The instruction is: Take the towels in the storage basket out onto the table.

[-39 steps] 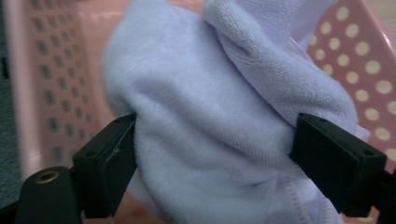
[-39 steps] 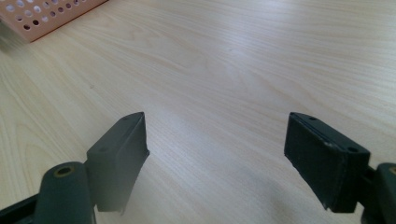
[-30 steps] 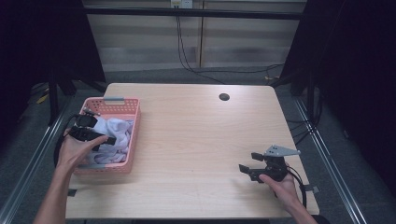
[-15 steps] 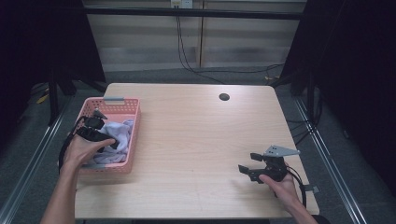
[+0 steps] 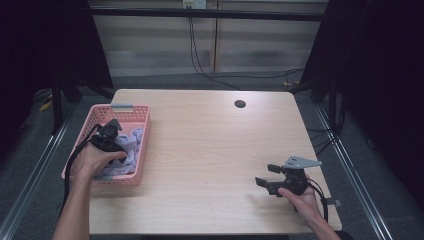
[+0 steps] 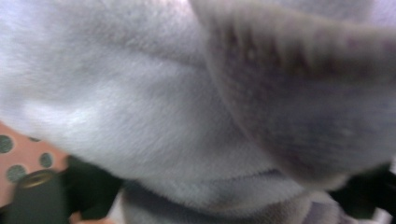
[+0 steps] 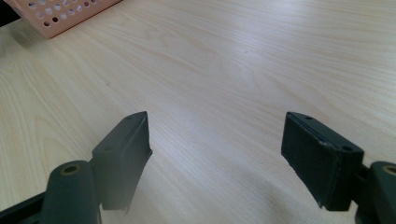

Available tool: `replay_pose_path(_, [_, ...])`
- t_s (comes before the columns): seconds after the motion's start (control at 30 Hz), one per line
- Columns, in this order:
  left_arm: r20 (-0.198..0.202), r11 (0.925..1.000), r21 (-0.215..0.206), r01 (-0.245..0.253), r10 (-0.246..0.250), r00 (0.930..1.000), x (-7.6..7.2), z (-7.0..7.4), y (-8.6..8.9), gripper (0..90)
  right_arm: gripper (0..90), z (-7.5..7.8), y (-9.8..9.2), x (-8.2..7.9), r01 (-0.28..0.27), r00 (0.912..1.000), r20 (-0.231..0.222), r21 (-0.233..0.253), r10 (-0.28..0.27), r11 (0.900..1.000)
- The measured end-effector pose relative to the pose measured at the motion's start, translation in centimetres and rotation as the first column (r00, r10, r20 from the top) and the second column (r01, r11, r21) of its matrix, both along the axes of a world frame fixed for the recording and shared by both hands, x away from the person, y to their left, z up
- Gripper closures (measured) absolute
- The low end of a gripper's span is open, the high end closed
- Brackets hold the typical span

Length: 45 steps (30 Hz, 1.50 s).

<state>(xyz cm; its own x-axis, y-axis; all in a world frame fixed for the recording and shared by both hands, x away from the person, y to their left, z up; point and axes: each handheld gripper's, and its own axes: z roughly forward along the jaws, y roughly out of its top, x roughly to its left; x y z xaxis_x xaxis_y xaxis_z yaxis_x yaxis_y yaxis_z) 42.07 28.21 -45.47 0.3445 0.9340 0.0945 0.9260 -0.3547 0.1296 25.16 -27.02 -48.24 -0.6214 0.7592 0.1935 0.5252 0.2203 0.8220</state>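
Observation:
A pink perforated basket [image 5: 131,108] stands at the table's left edge and holds a pale lavender cloth [image 5: 129,150]. My left gripper [image 5: 113,143] is down inside the basket, pressed into the cloth. In the left gripper view the soft cloth [image 6: 154,107] bulges between the jaws, which stand wide apart at the bottom corners, so the left gripper [image 6: 201,200] is open. Near the front right of the table my right gripper [image 5: 267,175] rests low over the bare wood. The right gripper [image 7: 217,154] is open with nothing between its fingers.
The light wooden table [image 5: 215,145] has a round cable hole [image 5: 240,104] near its far edge. A corner of the basket [image 7: 56,14] shows at the top left of the right gripper view. Dark floor and metal rails surround the table.
My left hand has pushed the left gripper a little farther into the basket and down onto the cloth. The right gripper has stayed where it was.

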Motion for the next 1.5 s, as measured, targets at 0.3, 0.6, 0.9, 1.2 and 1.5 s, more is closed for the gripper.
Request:
replay_pose_path(0.3, [0.087,0.9978,-0.058,0.031,-0.026,0.9958,-1.0,0.9,1.1,59.0,22.9,0.0,0.1,0.1,-0.003,1.0000,0.002,0.000,0.003,1.000])
replay_pose_path(0.6, [0.139,0.9654,-0.261,0.000,0.037,0.9896,-1.7,1.9,4.2,62.0,22.9,0.0,0.1,0.2,0.008,1.0000,-0.001,-0.002,-0.008,1.000])
replay_pose_path(0.9, [0.182,0.9486,-0.315,0.034,0.025,0.9830,-2.2,3.8,4.6,61.5,22.7,0.0,0.2,0.0,0.008,0.9999,-0.008,-0.003,-0.008,1.000])
replay_pose_path(1.2, [0.246,0.9266,-0.373,0.049,0.048,0.9680,-2.6,5.5,5.4,61.6,22.4,0.1,0.1,0.0,0.005,1.0000,-0.008,0.006,-0.005,1.000])
replay_pose_path(1.5, [0.306,0.9104,-0.410,0.053,0.083,0.9483,-3.1,7.2,6.3,61.5,22.3,0.1,0.1,0.0,0.006,0.9999,-0.008,0.005,-0.006,1.000])
